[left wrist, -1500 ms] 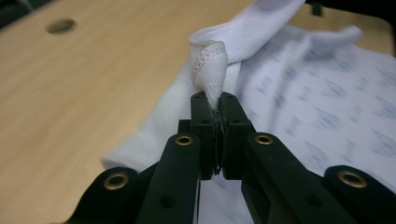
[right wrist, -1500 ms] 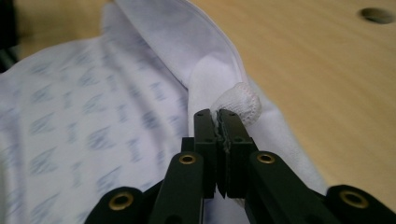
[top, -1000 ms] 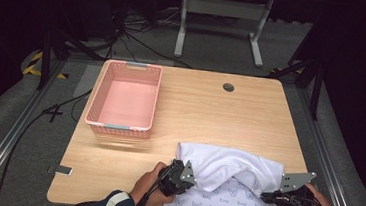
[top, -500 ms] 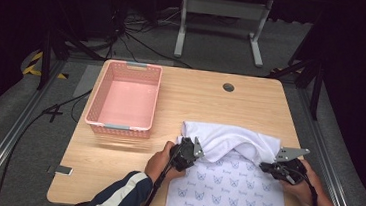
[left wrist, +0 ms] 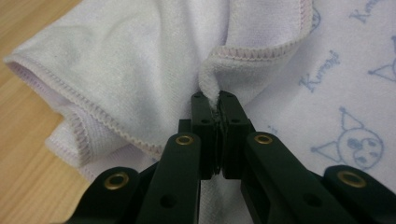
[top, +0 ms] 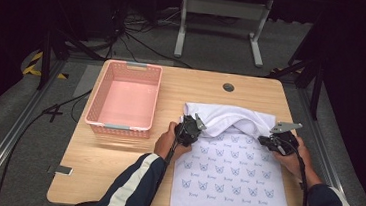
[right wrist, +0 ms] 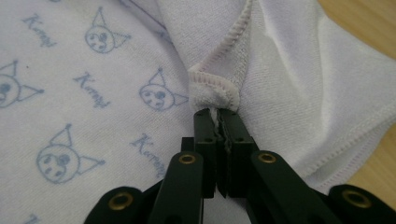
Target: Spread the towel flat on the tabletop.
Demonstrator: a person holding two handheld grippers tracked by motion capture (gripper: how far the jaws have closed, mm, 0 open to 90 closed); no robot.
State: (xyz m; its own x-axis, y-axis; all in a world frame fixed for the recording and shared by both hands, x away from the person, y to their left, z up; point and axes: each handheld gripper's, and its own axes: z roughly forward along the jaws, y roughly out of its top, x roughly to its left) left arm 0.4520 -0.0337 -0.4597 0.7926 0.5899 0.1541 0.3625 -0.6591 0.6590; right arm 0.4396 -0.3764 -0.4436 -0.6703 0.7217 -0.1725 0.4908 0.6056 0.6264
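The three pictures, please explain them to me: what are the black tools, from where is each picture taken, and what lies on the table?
A person sits at a wooden table and holds a hand tool in each hand. Each tool is a gripper with two black jaws that pinch things.

The high view comes from a fixed camera above the table. There you see the left gripper and the right gripper, with the person's forearms coming in from below.

The two close pictures come from small cameras that ride on the grippers and look along their jaws.

On the table lie a white towel printed with small blue animal faces, and a pink basket to its left with nothing in it.

Both grippers are shut on the towel's stitched edge, one at each side. The far part of the towel is folded over, showing its plain side.
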